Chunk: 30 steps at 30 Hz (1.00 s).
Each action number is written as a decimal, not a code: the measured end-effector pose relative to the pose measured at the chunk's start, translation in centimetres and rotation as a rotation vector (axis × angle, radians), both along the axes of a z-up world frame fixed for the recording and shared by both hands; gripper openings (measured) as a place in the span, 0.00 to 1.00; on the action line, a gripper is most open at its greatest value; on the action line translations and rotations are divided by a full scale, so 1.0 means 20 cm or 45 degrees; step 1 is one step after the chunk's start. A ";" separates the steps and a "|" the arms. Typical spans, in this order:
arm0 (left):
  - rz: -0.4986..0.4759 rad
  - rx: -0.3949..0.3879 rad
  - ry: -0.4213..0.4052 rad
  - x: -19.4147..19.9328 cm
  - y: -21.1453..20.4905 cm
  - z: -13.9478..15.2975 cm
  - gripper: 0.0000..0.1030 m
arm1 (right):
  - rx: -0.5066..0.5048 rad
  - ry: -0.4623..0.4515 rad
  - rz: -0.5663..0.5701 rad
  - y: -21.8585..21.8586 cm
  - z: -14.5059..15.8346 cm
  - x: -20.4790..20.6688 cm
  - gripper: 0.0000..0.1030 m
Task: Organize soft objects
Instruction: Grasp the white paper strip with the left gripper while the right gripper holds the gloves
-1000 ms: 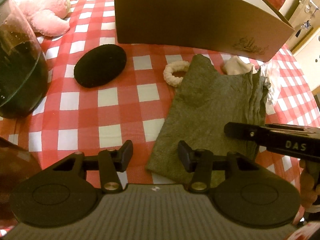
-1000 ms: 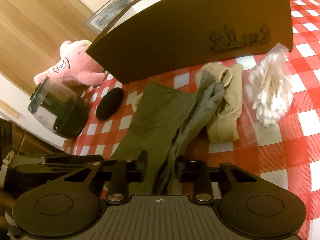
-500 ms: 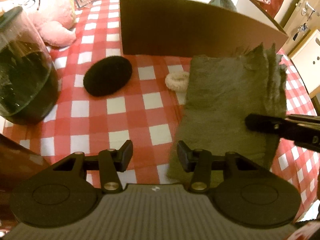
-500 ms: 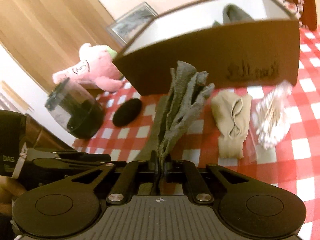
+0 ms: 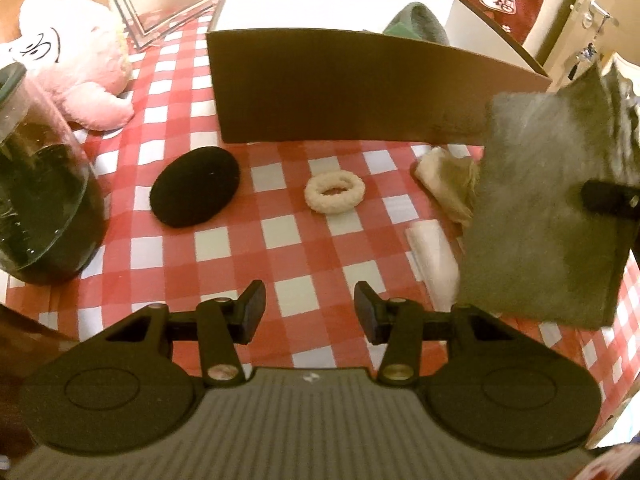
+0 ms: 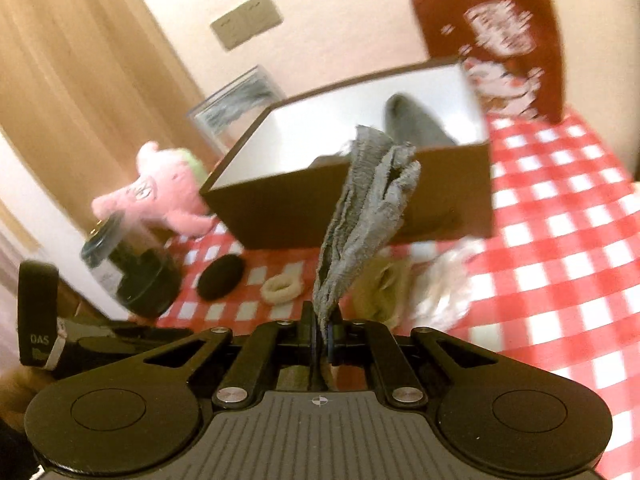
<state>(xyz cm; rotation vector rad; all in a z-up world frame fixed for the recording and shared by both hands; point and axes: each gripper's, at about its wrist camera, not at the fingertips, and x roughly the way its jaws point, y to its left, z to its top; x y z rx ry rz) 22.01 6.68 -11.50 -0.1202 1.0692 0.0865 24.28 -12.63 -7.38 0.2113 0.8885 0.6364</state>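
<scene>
Since the earlier frame the grey cloth point(image 6: 360, 216) has come off the checked tablecloth point(image 5: 304, 248) and now hangs in the air in front of the box point(image 5: 360, 92), near its right corner; the scrunchie point(image 5: 335, 192) and beige sock point(image 5: 448, 188) it partly hid now lie bare on the table in front of the box.

The right gripper point(image 6: 320, 332) is clenched on one bunched edge of the cloth, the jaws nearly touching with only folds of fabric between them. The left gripper point(image 5: 310, 312) is released, about half spread, with nothing in it, hovering over the tablecloth well in front of the box.

The cloth looks light and limp: it droops in pleats from the pinch and will sway and trail, so it likely needs lifting clear of the box's front wall before letting go, or its lower hem may catch on the rim. A pinch on gathered folds holds better than on a single layer, which could slip.

One grey item point(image 6: 416, 128) already lies inside the box. The black pad point(image 5: 196, 186), left of the scrunchie, looks thin and flat, best taken at its edge.
</scene>
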 end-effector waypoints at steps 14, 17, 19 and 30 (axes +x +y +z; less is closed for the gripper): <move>-0.099 -0.035 0.002 0.05 -0.13 -0.01 0.44 | -0.127 -0.042 -0.191 -0.28 0.13 0.03 0.05; -0.138 -0.054 0.011 0.09 -0.21 -0.03 0.44 | -0.144 -0.032 -0.203 -0.31 0.12 0.02 0.05; -0.167 -0.070 0.018 0.12 -0.26 -0.05 0.44 | -0.146 -0.026 -0.212 -0.33 0.12 0.00 0.05; -0.218 -0.033 0.092 0.23 -0.46 -0.18 0.48 | -0.153 0.012 -0.293 -0.49 0.10 -0.01 0.05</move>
